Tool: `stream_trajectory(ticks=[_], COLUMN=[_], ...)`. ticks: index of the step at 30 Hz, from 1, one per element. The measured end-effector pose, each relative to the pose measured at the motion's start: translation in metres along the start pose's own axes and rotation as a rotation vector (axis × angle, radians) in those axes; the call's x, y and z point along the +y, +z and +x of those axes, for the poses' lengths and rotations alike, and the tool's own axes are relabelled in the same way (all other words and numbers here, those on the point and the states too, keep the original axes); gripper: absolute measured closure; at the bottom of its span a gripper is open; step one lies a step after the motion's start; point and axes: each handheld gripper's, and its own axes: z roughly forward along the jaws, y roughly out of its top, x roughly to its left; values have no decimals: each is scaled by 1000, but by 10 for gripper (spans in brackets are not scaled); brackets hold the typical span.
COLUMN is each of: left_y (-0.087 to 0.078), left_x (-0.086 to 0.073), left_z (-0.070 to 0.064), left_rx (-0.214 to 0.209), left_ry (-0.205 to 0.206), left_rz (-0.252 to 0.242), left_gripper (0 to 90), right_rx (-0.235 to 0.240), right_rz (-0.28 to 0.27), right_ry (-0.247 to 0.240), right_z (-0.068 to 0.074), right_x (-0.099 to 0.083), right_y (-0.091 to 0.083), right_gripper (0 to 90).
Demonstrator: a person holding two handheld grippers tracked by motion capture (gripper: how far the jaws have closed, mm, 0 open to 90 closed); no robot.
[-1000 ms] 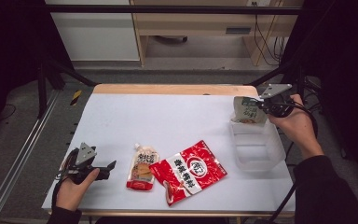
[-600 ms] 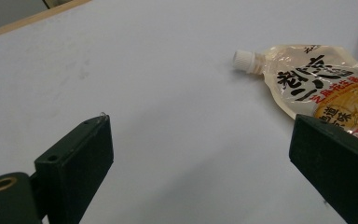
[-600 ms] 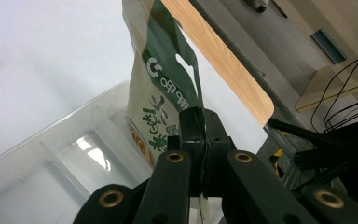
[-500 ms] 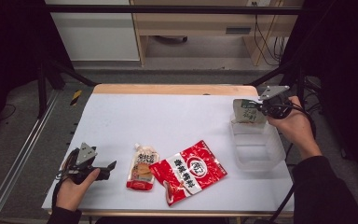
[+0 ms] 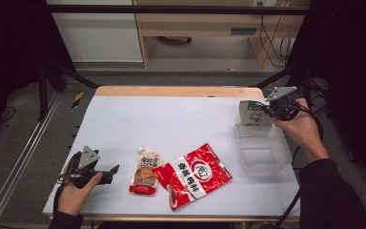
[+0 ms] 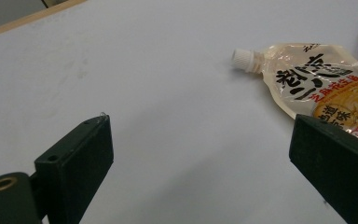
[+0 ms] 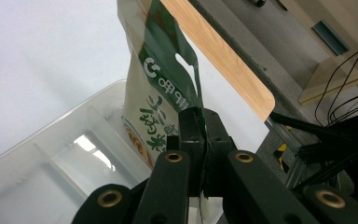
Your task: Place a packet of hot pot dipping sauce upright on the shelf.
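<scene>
My right tool [image 5: 267, 112] is clamped on the edge of the green-and-white pouch [image 5: 253, 114], which I hold above the far end of the clear container [image 5: 263, 151]. My left tool [image 5: 106, 174] rests wide open on the surface [image 5: 171, 124], gripping nothing, near the spouted pouch [image 5: 145, 170].

A spouted pouch [image 5: 145, 170] touches a red packet [image 5: 193, 174] on the table [image 5: 171, 119].

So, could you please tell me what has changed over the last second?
Nothing has visibly changed. The right claw stays shut on the green-and-white pouch above the clear plastic tub, the left claw stays open by the spouted sauce pouch, and the red sachet lies where it was.
</scene>
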Motion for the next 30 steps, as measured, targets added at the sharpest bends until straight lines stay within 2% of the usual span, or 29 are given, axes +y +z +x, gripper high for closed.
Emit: stream_trajectory(ticks=[8, 12, 23, 27, 30], left_y=[0, 0, 1, 1, 1], left_x=[0, 0, -1, -1, -1], left_z=[0, 0, -1, -1, -1], left_rx=[-1, -3, 0, 0, 0], left_ry=[2, 3, 4, 4, 4], left_rz=[2, 5, 10, 9, 9], left_gripper=[61, 62, 62, 62, 62], right_rx=[-22, -37, -69, -79, -104], right_rz=[6, 0, -9, -10, -11], right_ry=[60, 110, 145, 160, 179], right_z=[-10, -15, -24, -26, -26], right_x=[-2, -5, -9, -9, -9], right_y=[8, 13, 24, 25, 25], right_gripper=[891, 889, 853, 776, 655])
